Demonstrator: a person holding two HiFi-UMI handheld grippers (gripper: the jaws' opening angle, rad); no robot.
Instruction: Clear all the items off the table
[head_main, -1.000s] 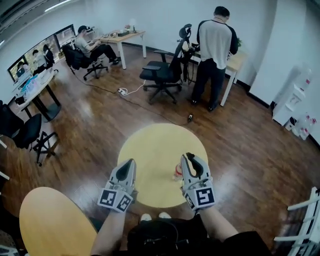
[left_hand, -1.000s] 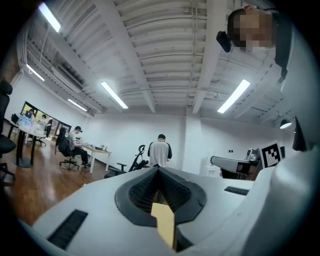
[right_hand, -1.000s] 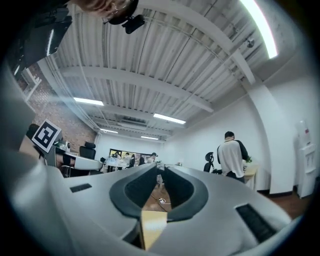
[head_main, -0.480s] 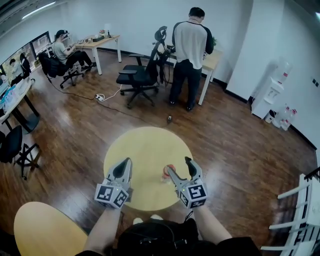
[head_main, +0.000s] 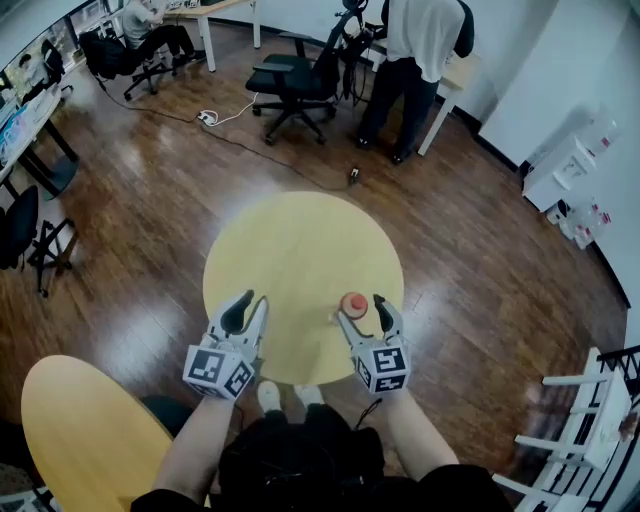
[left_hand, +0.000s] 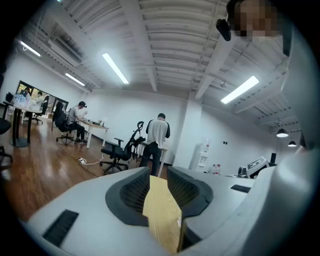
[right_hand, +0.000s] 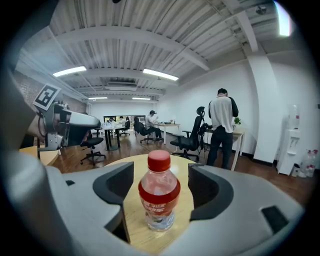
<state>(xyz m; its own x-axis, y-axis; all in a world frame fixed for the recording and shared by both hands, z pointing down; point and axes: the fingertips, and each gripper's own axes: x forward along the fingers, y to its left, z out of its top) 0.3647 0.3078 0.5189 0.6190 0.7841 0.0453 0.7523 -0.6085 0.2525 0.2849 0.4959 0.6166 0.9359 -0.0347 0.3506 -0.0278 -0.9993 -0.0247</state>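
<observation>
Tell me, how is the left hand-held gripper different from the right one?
The right hand-held gripper has jaws wide apart; the left hand-held gripper has a narrow gap, its jaws opening. Between the right's jaws stands a clear plastic bottle with red cap; between the left's, only the round yellow table. Both are grey with marker cubes.

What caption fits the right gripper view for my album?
A red-capped bottle stands upright on the yellow table between the right tool's open jaws.

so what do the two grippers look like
The left gripper, jaws opening on nothing, and right gripper are pale grey shells with black ribbed pads, each backed by a cube of black-and-white square markers; forearms unsleeved.
</observation>
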